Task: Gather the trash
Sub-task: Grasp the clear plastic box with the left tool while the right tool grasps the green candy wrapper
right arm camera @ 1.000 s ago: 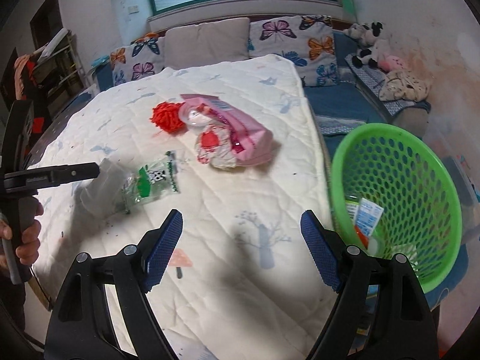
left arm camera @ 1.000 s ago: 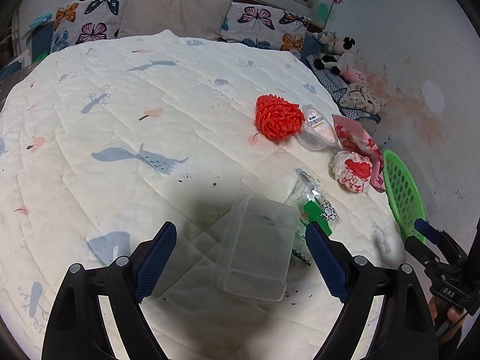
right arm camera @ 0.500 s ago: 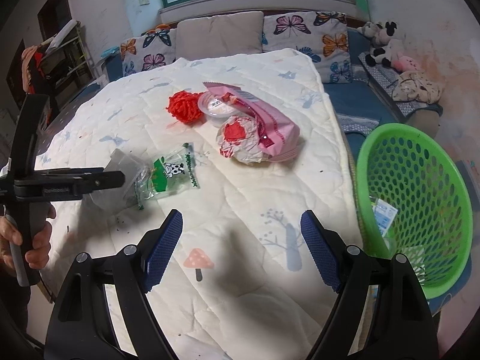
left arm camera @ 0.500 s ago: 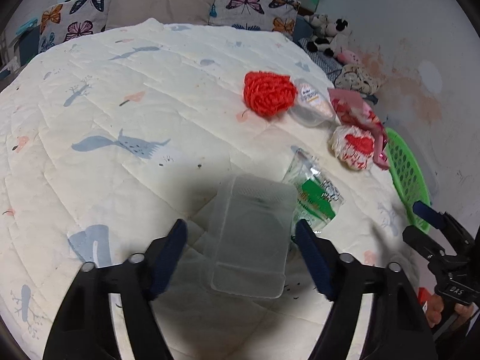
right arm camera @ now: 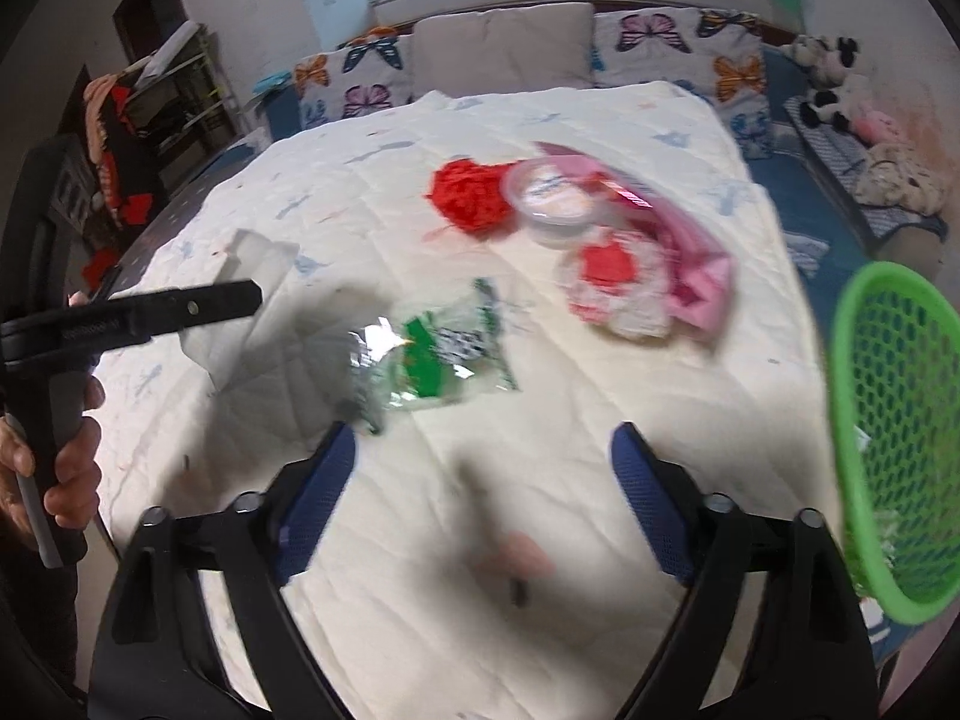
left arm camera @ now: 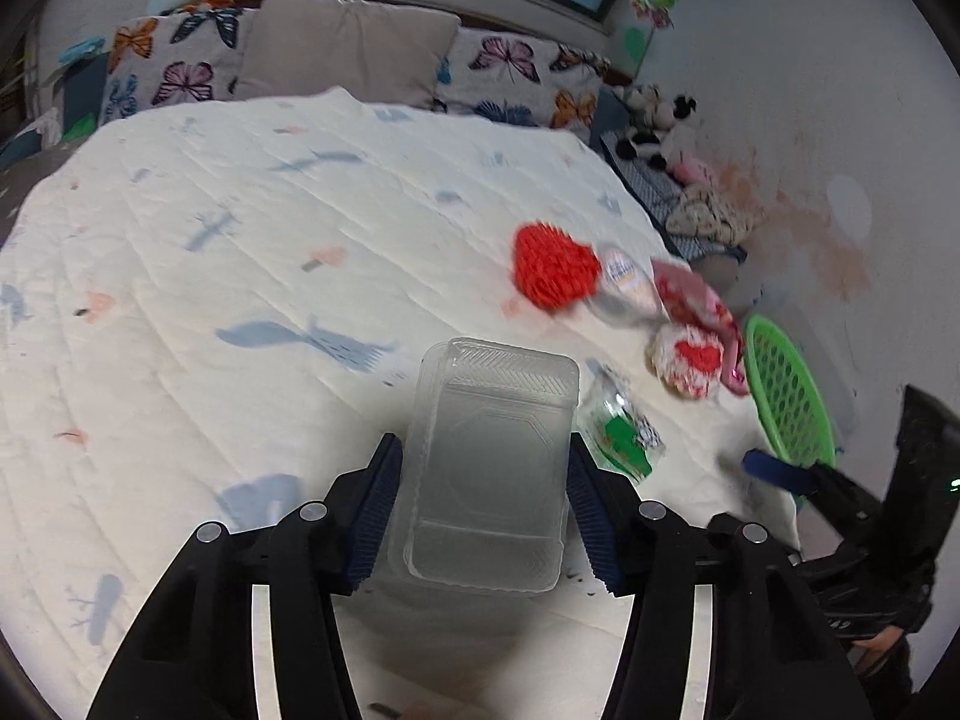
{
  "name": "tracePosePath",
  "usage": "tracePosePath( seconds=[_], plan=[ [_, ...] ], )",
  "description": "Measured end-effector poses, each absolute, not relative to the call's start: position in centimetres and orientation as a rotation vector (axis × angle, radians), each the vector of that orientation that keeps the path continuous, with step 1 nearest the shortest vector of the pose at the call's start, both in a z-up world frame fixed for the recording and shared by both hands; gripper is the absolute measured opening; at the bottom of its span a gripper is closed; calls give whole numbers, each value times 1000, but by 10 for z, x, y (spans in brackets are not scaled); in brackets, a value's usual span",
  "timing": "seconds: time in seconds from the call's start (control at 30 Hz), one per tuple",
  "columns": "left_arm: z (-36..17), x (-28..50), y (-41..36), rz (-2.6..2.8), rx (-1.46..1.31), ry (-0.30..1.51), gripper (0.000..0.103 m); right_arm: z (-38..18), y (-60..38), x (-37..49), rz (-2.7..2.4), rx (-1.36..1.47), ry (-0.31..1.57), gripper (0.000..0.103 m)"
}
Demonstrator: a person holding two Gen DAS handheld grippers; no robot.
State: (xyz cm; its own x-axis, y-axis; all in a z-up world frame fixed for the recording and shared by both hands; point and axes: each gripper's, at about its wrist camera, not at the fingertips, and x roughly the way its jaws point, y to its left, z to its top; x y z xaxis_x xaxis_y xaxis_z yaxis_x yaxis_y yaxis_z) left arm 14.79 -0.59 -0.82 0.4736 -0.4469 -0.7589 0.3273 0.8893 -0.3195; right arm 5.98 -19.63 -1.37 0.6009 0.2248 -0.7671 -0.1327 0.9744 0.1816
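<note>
Left wrist: your left gripper (left arm camera: 483,501) has closed in since half a second ago — its jaws now clamp the sides of the clear tray (left arm camera: 489,468), near the bed's (left arm camera: 240,252) right edge. That piece is secured; next comes the basket (left arm camera: 786,396) past that edge.

Right wrist: your right gripper (right arm camera: 483,504) has swung from the basket (right arm camera: 894,420) toward the green wrapper (right arm camera: 435,354) — jaws spread, empty. The red net (right arm camera: 474,192), cup (right arm camera: 555,201) and pink wrapper (right arm camera: 678,240) lie beyond.

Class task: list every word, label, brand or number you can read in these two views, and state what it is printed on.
None can be read.
Round lidded tub: printed label, blurred.
Green-and-clear wrapper: print too smeared.
Left gripper arm, seen from the right wrist view: pale lettering, illegible.
Clear plastic container: no text.
</note>
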Motion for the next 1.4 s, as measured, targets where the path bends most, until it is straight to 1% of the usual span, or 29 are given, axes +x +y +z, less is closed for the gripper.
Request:
tracePosePath(
  seconds=[0.27,0.53,0.6,0.67,0.87,1.17,1.4],
  plan=[
    [-6,150,19,-447,-177,963,53,-27,-165,94,270,67,928,92],
    [-15,153,21,-448,-197,984,53,-48,-155,118,247,31,974,92],
    [-16,153,20,-450,-196,988,53,-50,-155,120,238,20,971,91],
    [-17,153,18,-452,-195,990,53,-50,-154,120,222,-5,968,85],
    [-19,153,15,-456,-196,997,53,-51,-157,117,205,-20,962,77],
    [-17,150,11,-467,-199,998,53,-44,-166,105,204,19,939,72],
    [-14,148,0,-496,-189,996,53,-32,-179,85,200,57,911,72]
  ],
)
